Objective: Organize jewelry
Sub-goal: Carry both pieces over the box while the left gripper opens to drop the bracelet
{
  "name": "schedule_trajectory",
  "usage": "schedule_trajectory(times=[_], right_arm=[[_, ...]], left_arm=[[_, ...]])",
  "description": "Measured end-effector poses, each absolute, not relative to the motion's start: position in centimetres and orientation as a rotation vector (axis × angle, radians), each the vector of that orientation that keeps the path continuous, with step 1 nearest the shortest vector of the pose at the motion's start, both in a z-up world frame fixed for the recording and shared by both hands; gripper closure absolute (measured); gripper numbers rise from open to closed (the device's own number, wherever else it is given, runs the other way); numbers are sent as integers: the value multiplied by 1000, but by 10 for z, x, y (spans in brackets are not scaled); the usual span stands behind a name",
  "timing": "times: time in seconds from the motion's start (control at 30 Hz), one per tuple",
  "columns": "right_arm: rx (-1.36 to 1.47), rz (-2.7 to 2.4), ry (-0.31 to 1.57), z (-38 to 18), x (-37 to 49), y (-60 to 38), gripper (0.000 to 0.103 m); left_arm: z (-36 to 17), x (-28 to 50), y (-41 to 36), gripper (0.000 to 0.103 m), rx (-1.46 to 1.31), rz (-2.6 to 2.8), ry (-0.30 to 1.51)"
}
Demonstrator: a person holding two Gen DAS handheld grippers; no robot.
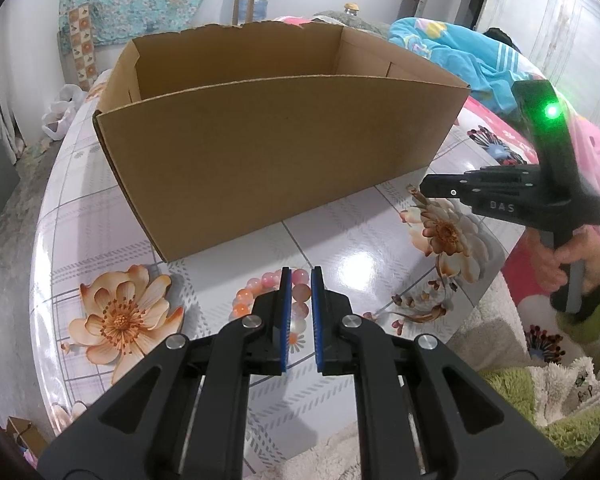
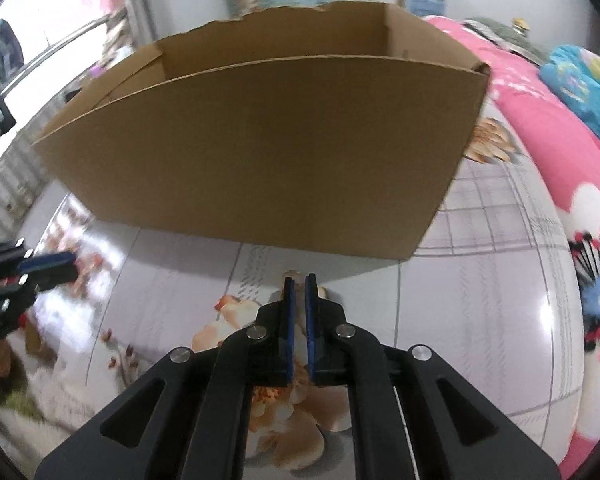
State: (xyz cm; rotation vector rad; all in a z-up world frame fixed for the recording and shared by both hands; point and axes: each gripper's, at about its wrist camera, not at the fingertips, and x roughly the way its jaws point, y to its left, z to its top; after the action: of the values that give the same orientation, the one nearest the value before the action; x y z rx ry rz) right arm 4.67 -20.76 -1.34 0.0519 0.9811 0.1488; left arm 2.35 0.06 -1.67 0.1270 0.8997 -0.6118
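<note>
A pink and orange bead bracelet [image 1: 260, 289] lies on the flowered tabletop in front of an open cardboard box [image 1: 268, 160]. My left gripper [image 1: 301, 274] hangs just over the bracelet, its blue pads a narrow gap apart, with beads showing between and around them; they do not look clamped on the beads. My right gripper [image 2: 300, 280] is near the box's front wall [image 2: 260, 152], its pads a narrow gap apart with nothing between them. The right gripper also shows at the right in the left wrist view [image 1: 426, 190]. The left gripper shows blurred at the left edge in the right wrist view [image 2: 66, 264].
The round table [image 1: 360, 248] has a glossy flower-print cover. A pink quilt [image 2: 560, 140] and blue bedding [image 1: 472, 56] lie to the right. A green and white fluffy cloth [image 1: 540, 392] lies at the table's near right edge.
</note>
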Motion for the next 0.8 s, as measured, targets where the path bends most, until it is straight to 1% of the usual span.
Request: schedule_trajectory(times=[0.1, 0.17, 0.23, 0.5, 0.6, 0.63, 0.67, 0.7, 0.8], right_arm=[[-11, 224, 987, -11, 51, -205, 90], [-63, 268, 991, -10, 55, -203, 77], [-108, 322, 989, -9, 59, -200, 73], [-190, 440, 1026, -14, 76, -200, 73], [-219, 473, 1029, -14, 81, -200, 75], [-232, 478, 1030, -14, 81, -200, 79], [-230, 489, 1037, -13, 82, -201, 88], [-220, 494, 1045, -13, 81, -203, 91], [-211, 502, 1039, -12, 74, -209, 92]], left_arm=[[-18, 25, 1, 95, 127, -612, 903], [-18, 26, 1, 95, 126, -612, 906], [-18, 25, 0, 95, 126, -613, 908], [-20, 25, -5, 95, 142, -619, 914], [-20, 26, -7, 95, 148, -620, 915], [-20, 26, -8, 95, 150, -619, 914], [-20, 26, -8, 95, 150, -618, 914], [-20, 26, -9, 95, 150, -618, 913], [-20, 26, -9, 95, 151, -617, 911]])
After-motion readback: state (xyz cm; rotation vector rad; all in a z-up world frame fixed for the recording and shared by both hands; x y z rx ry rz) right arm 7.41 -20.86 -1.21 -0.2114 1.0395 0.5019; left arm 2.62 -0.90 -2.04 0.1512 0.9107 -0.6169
